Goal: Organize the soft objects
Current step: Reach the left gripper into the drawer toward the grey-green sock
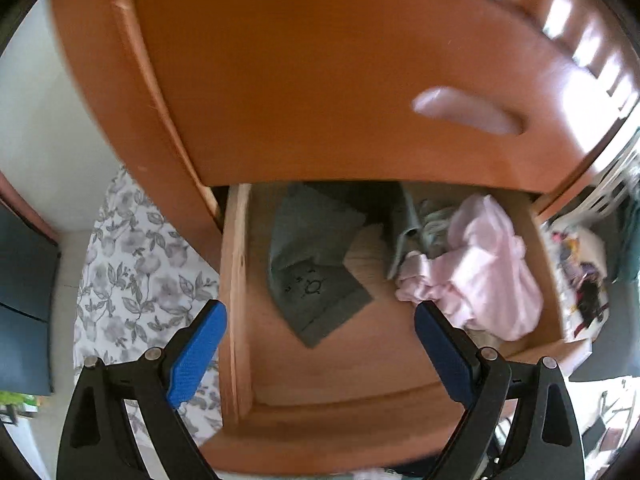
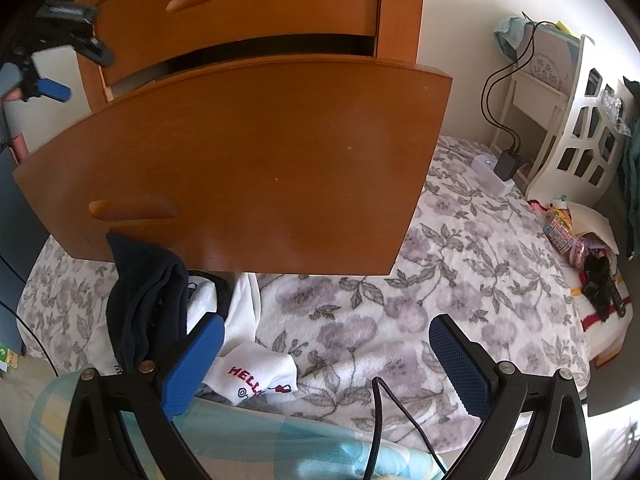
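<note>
- A bedroom: an orange-brown wooden dresser [image 2: 256, 12] stands over a bed covered by a floral blanket [image 2: 460, 264], with a white headboard [image 2: 588, 132] far off to the right gripper's right.
- The left gripper [image 1: 320, 344] hangs over an open drawer [image 1: 236, 280], blue pads spread wide and holding nothing; a grey folded cloth [image 1: 316, 272] lies straight ahead between the fingers, and a pink crumpled garment [image 1: 484, 264] sits just beyond the right fingertip.
- The right gripper [image 2: 326, 356] is likewise wide open and empty, low over the blanket; a dark navy garment [image 2: 148, 300] and a white printed garment [image 2: 256, 372] lie by its left finger, under the drawer front [image 2: 240, 168].
- Likely step: fetching the next garment for the drawer. Pinch a thick fold, not a single layer, so it lifts whole.
- The drawer front overhangs that pile, so draw the cloth outward before raising it.
- A black cable [image 2: 380, 412] trails near the right gripper; open blanket lies ahead and rightward.
- In the drawer, bare wood shows nearest the left gripper.
</note>
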Motion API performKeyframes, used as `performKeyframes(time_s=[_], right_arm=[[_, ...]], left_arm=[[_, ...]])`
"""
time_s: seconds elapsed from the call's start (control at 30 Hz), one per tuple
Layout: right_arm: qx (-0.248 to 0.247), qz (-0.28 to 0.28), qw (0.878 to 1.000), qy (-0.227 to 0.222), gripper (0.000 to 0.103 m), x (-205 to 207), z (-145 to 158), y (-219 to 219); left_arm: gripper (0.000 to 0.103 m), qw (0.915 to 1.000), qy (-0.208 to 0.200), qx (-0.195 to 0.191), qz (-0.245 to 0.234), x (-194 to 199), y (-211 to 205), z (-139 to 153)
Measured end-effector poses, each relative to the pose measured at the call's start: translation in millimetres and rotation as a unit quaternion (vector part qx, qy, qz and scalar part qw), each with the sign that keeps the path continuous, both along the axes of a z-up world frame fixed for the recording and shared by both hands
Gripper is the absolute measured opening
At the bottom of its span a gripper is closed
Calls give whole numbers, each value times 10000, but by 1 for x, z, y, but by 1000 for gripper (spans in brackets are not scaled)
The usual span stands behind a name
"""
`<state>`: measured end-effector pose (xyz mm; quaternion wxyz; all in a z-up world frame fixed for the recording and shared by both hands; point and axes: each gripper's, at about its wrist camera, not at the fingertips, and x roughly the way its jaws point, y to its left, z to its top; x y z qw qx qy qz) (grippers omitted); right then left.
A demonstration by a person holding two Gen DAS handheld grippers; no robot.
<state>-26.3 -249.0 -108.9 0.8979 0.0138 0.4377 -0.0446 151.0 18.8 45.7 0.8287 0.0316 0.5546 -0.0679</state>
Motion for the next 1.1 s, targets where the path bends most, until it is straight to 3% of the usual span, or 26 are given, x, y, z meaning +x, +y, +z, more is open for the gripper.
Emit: performKeyframes(time_s=[0.2, 0.37, 0.53, 0.8, 1.1], right_arm=[[52, 10, 10000, 38, 103, 1, -1, -1], [99, 15, 9999, 68, 103, 3, -3, -2], [137, 26, 9999, 102, 103, 4, -4, -3], [185, 23, 9997, 137, 103, 5, -4, -5], [201, 27, 9996, 172, 103, 6, -6, -5]], left_arm=[[89, 9974, 706, 114, 6, 30, -7, -40], [88, 9922, 1149, 473, -120, 44, -18, -68], [88, 9867, 1409, 797, -161, 55, -22, -88], [88, 9802, 1774, 848, -220, 67, -27, -111], [88, 9773, 1852, 978, -312, 78, -41, -123]])
